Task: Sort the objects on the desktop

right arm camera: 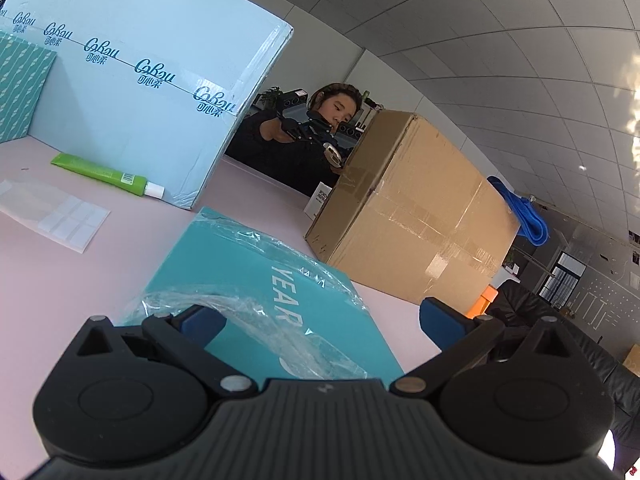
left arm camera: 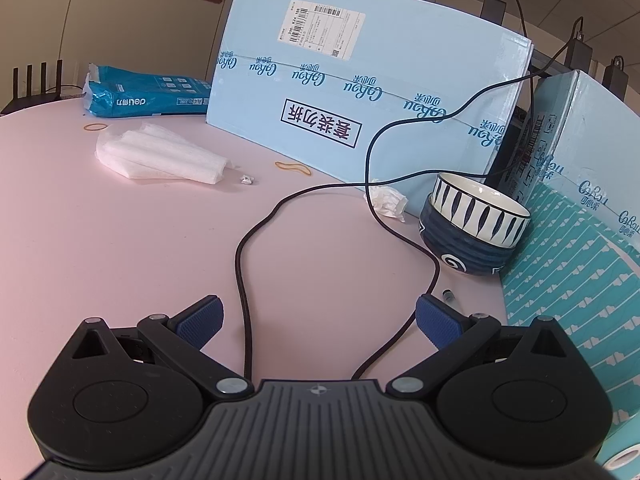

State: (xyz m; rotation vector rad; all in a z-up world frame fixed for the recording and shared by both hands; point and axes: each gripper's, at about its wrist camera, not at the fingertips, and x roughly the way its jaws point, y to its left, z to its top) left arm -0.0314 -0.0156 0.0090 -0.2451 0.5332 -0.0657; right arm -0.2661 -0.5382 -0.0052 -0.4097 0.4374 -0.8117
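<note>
My left gripper (left arm camera: 318, 320) is open low over the pink table (left arm camera: 120, 260), with a black cable (left arm camera: 240, 264) looping between its blue pads. Ahead right stand two stacked bowls (left arm camera: 474, 226), a striped white one inside a dark blue one. A crumpled tissue (left arm camera: 386, 200), a folded white foam sheet (left arm camera: 160, 156), two rubber bands (left arm camera: 294, 168) and a small foil scrap (left arm camera: 247, 179) lie further off. My right gripper (right arm camera: 322, 324) is open above a teal shrink-wrapped box (right arm camera: 260, 296). A green tube (right arm camera: 106, 175) and a clear sticker sheet (right arm camera: 56, 212) lie to its left.
Large light-blue cartons (left arm camera: 360, 80) wall the back of the table; another (right arm camera: 140, 72) shows in the right wrist view. A brown cardboard box (right arm camera: 412, 212) stands right. A blue paper ream pack (left arm camera: 144, 94) and a router (left arm camera: 36, 84) sit far left. A person (right arm camera: 304, 132) with grippers works behind.
</note>
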